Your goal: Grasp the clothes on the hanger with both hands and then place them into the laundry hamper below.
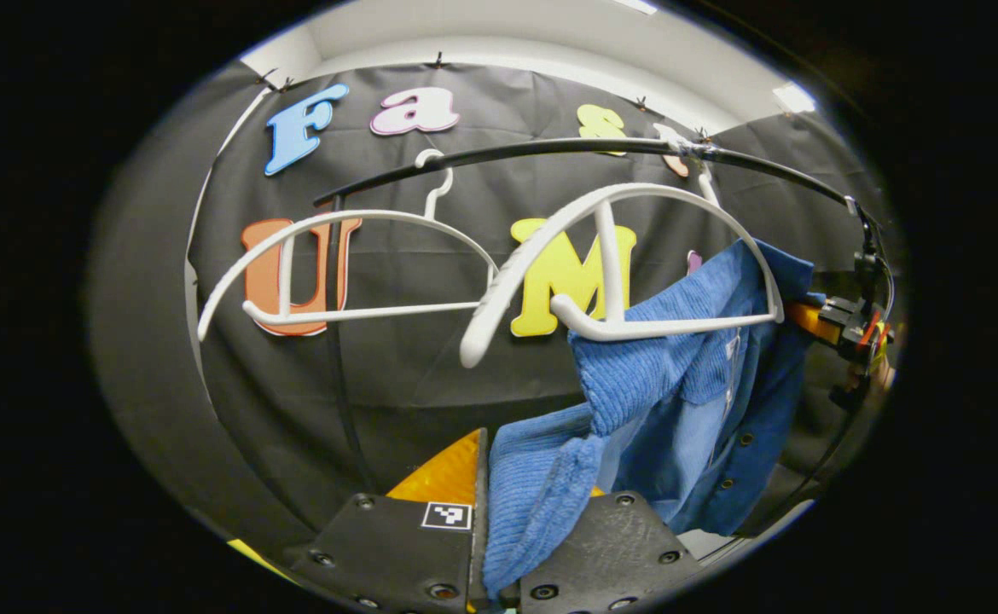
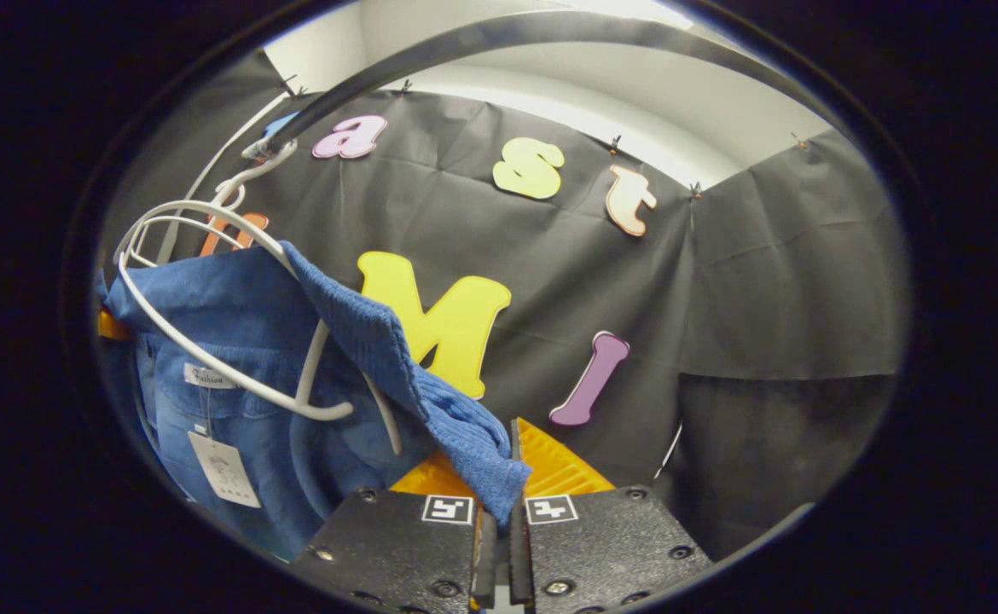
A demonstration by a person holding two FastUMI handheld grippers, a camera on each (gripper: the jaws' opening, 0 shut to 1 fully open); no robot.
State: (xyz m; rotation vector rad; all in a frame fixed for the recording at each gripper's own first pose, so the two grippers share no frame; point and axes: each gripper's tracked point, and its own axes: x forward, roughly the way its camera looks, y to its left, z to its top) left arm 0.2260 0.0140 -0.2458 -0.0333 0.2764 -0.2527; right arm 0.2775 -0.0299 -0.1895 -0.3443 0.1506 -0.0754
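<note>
Both claws pinch the blue garment (image 1: 687,375): left gripper (image 1: 499,546) and right gripper (image 2: 499,512) closed on opposite ends. Garment drapes up over the white hanger (image 1: 635,256); hamper presumably below.

Black rail (image 1: 550,149) spans the booth top. Empty white hanger (image 1: 337,264) hangs from it, left side. White ceiling (image 2: 635,77) above.
</note>
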